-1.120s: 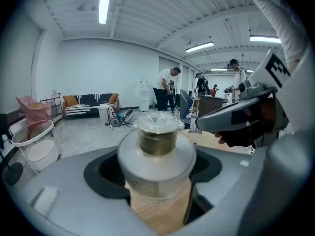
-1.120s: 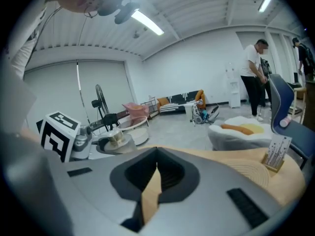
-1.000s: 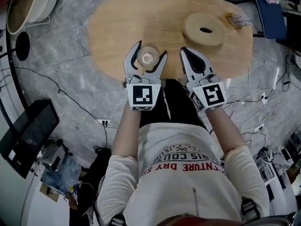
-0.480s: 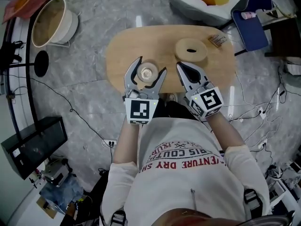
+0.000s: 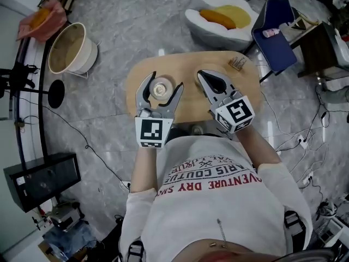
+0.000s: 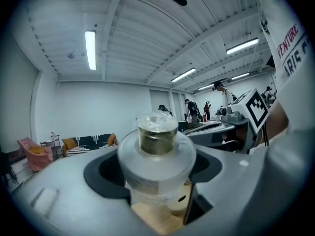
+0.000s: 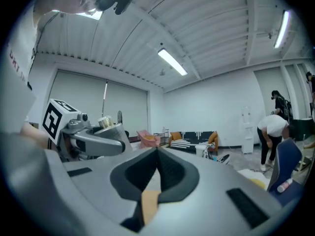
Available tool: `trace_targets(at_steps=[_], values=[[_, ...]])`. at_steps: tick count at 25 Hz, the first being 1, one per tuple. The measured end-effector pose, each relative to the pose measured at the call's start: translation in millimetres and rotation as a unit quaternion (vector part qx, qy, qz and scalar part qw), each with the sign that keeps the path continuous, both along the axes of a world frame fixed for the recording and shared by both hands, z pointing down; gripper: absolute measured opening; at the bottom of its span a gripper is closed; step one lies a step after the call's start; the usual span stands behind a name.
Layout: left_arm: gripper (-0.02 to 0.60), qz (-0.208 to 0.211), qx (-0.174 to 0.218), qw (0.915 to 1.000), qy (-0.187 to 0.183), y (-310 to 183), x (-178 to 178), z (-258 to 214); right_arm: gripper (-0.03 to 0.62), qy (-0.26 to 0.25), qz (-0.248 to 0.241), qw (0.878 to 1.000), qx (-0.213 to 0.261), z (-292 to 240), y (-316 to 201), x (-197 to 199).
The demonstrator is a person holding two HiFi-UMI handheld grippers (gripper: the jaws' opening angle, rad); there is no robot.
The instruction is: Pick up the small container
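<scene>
The small container [image 5: 160,88] is a clear round jar with a gold-coloured inner part and a clear lid. My left gripper [image 5: 163,83] is shut on it, the jaws standing wide around its body, and holds it well above the wooden table [image 5: 248,94]. In the left gripper view the small container [image 6: 157,141] fills the gap between the dark pads, upright. My right gripper [image 5: 203,74] hangs beside it, shut with nothing in it; in its own view the right gripper [image 7: 156,154] shows its pads meeting, with the left gripper [image 7: 93,139] to its left.
The oval table lies far below with a small packet [image 5: 237,63] at its far right. Around it on the grey floor stand a blue chair [image 5: 272,37], a white beanbag [image 5: 218,18], a round tub [image 5: 68,48], a black box [image 5: 46,179] and cables.
Both grippers and the head camera have risen; the table looks smaller and farther below. The left gripper still holds the container, and the right stays shut.
</scene>
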State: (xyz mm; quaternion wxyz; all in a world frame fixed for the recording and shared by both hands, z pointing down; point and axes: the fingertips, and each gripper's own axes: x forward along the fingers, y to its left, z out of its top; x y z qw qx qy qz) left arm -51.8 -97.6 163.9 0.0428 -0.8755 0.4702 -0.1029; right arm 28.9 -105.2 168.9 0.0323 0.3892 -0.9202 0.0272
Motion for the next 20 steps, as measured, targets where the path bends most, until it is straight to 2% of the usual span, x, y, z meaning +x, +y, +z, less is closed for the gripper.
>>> trace_targets(at_steps=[8, 15, 20], values=[[0.342, -0.008, 0.011, 0.9999, 0.004, 14.8, 6.9, -15.7, -0.005, 0.004, -0.001, 1.0, 0.017, -9.4, 3.0, 14.5], [0.342, -0.013, 0.018, 0.9997, 0.003, 9.2, 11.7, -20.5, -0.005, 0.002, 0.003, 0.999, 0.046, -17.3, 2.2, 21.0], [0.342, -0.015, 0.015, 0.9998, 0.0, 6.1, 12.7, -17.7, -0.005, 0.005, -0.007, 0.999, 0.048, -15.9, 0.3, 17.6]])
